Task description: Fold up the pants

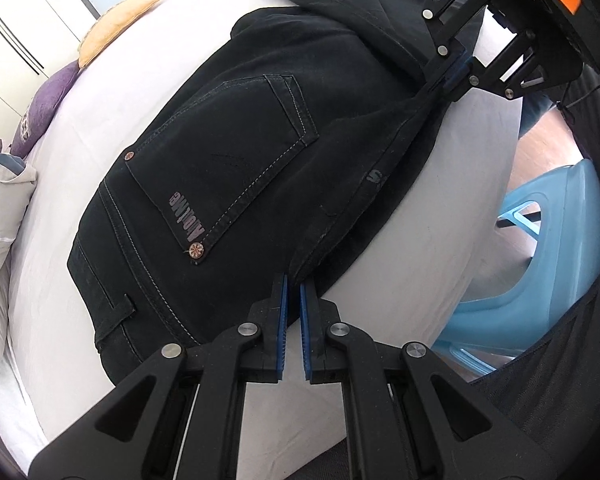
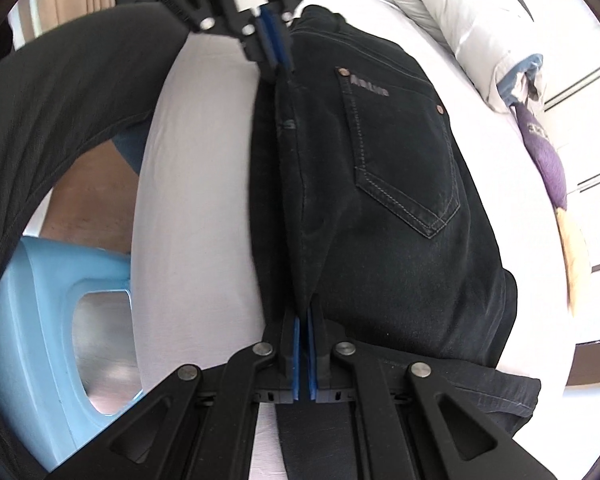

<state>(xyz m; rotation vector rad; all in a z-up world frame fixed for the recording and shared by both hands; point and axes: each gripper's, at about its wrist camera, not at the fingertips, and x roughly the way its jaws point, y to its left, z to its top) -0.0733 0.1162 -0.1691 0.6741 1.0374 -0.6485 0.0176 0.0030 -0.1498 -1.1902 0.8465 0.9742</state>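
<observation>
1. Blue pads of the left gripper sit nearest the left wrist camera; the jaws are pinched together on a raised edge of the pants, with dark cloth running up from the tips.
2. Seen from the right wrist camera, the right gripper is likewise clamped on the pants, its pads nearly touching with a thin fold of cloth between them.
3. Each gripper also shows in the other's view: the right gripper at the upper right of the left view, the left gripper at the top of the right view. Both grip the same lifted fold, which stretches taut between them as a ridge.
4. Pants are black denim, lying on the bed near its edge, back side up. A back pocket with pale stitching, copper rivets and a printed word faces up. Part of a leg is folded over at the far end in the left view.
5. White sheet covers the bed around the pants.
6. Farther off on the bed lie a purple pillow, an orange pillow and a white duvet.
7. Beside the bed stands a light blue plastic stool, on a brown floor.
8. A person's dark sleeve crosses the left side of the right view.
</observation>
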